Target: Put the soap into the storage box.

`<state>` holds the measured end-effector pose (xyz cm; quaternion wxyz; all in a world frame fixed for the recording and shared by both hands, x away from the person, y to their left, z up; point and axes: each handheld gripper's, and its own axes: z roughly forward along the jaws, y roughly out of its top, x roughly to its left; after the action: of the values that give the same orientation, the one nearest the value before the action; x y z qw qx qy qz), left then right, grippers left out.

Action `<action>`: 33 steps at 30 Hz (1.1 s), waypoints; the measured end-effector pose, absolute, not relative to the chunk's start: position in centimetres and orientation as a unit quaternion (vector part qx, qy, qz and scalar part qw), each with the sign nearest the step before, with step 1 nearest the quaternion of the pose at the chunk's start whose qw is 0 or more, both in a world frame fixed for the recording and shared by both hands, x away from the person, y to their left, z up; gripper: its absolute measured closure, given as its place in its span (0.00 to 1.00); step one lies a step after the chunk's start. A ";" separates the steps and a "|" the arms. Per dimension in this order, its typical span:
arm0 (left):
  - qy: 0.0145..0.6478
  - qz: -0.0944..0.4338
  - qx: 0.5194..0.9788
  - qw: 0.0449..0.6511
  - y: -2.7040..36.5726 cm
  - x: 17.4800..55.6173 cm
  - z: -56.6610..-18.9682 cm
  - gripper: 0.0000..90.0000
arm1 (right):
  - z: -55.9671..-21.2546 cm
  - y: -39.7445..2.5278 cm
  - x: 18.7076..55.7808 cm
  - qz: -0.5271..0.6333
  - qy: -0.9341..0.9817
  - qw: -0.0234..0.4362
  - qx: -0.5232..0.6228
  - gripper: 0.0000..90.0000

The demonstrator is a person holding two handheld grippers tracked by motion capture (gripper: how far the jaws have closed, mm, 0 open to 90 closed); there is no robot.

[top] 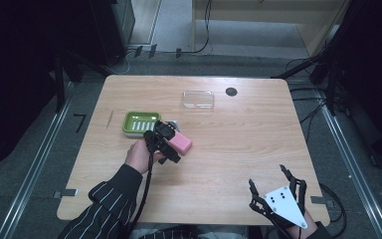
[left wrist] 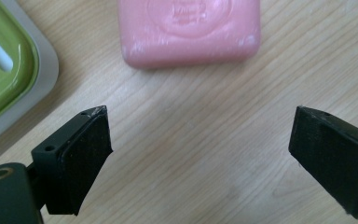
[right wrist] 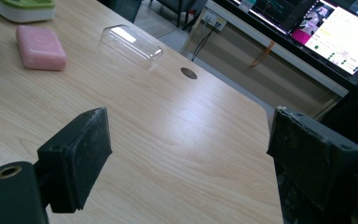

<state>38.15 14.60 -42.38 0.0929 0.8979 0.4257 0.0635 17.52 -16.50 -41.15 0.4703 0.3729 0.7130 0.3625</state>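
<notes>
A pink bar of soap (top: 182, 143) lies flat on the wooden table just right of a green soap dish (top: 140, 123). My left gripper (top: 165, 141) hovers over the soap's near side, jaws wide open. In the left gripper view the soap (left wrist: 189, 30) sits beyond the open fingertips (left wrist: 86, 149), and the soap dish (left wrist: 9, 70) is at the left edge. My right gripper (top: 274, 188) rests open at the table's near right corner, holding nothing. The right gripper view shows the soap (right wrist: 41, 47) and the dish (right wrist: 24, 9) far off at upper left.
A clear plastic lid (top: 198, 99) lies at the back middle of the table, with a dark round hole (top: 231, 91) in the tabletop beside it. A monitor (right wrist: 326, 28) glows beyond the table's far edge in the right gripper view.
</notes>
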 end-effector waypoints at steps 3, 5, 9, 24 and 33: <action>0.427 0.065 0.897 0.096 14.3 38.5 -42.3 0.07 | -41.2 -16.5 17.5 0.362 0.713 0.470 0.373 0.14; 0.429 0.064 0.895 0.102 14.2 38.8 -42.2 0.07 | -41.2 -16.5 17.5 0.362 0.713 0.470 0.373 0.14; 0.429 0.063 0.895 0.104 13.7 39.4 -42.3 0.07 | -41.2 -16.5 17.5 0.362 0.714 0.470 0.372 0.14; 0.434 0.067 0.893 0.104 12.2 41.4 -42.8 0.05 | -41.2 -16.6 17.5 0.363 0.713 0.470 0.373 0.14; 0.440 0.055 0.891 0.099 11.4 42.3 -43.9 0.05 | -41.2 -16.6 17.5 0.364 0.712 0.469 0.375 0.14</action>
<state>42.35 11.44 -43.94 0.0989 0.8910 0.4397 0.0553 17.51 -16.57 -41.16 0.4694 0.3749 0.7120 0.3636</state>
